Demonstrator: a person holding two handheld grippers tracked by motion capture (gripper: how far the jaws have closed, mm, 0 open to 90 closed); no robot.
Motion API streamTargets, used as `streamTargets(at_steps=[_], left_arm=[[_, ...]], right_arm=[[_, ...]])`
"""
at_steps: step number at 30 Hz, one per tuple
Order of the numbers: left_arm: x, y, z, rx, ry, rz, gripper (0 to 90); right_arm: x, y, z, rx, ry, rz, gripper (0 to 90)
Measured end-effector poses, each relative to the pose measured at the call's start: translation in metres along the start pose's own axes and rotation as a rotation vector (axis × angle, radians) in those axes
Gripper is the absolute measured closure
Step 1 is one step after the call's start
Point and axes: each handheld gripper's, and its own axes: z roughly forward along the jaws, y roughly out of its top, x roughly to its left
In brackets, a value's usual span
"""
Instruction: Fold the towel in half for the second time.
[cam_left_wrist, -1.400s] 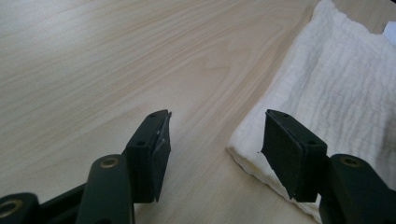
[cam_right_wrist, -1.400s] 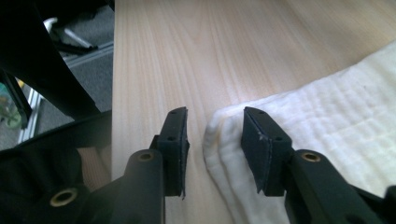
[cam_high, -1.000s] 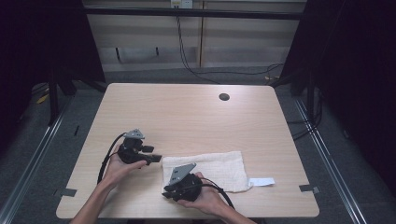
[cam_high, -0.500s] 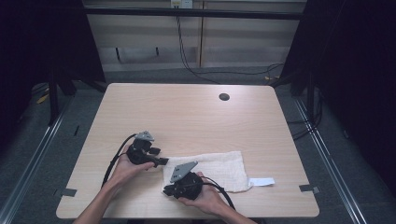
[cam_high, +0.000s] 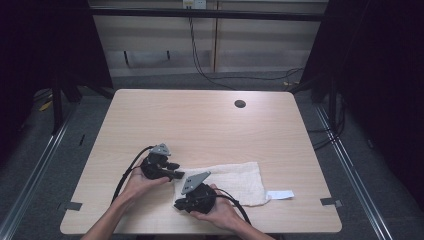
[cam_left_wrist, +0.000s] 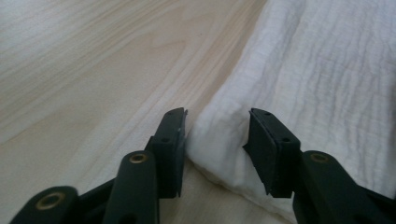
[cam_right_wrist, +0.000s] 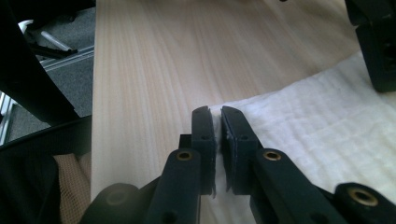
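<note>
Two grippers at near table edge; right gripper (cam_right_wrist: 217, 122) jaws nearly closed, pinching white cloth (cam_right_wrist: 327, 130) edge; left gripper (cam_left_wrist: 215, 135) jaws spread, straddling cloth corner fold, not clamped; high view adds white tag (cam_high: 280, 194) beside cloth, table (cam_high: 210, 125) hole (cam_high: 240, 104) far side.

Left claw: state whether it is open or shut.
Open. In the left gripper view the left claw has its jaws apart, straddling the corner of the cloth without clamping it.
</note>
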Motion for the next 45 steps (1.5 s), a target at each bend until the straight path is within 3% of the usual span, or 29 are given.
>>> streamTargets(at_steps=[8, 11, 14, 19, 25, 36, 45], left_arm=[[-0.004, -0.002, 0.000, 0.008, 0.008, 0.012, 79.1], [-0.006, -0.001, 0.000, 0.021, 0.006, 0.034, 83.2], [-0.007, -0.002, 0.001, 0.012, -0.001, 0.022, 84.4], [0.000, -0.003, -0.002, -0.004, -0.035, -0.031, 84.7], [0.004, -0.005, -0.008, -0.035, -0.044, -0.066, 84.6], [0.015, -0.001, -0.023, -0.099, -0.056, -0.105, 84.6], [0.016, 0.008, -0.024, -0.124, -0.058, -0.126, 84.7]], right_arm=[[-0.001, 0.001, 0.001, 0.000, -0.004, 0.001, 83.8], [0.000, 0.002, 0.001, 0.004, -0.008, 0.008, 83.7], [-0.001, 0.002, 0.002, -0.004, -0.002, 0.031, 84.3], [-0.002, 0.006, 0.005, -0.003, -0.002, 0.026, 84.7], [-0.002, 0.010, 0.003, -0.018, 0.013, 0.044, 84.8], [-0.005, 0.014, -0.007, -0.074, 0.017, 0.075, 84.9], [-0.003, 0.022, -0.014, -0.117, -0.002, 0.084, 85.0]])
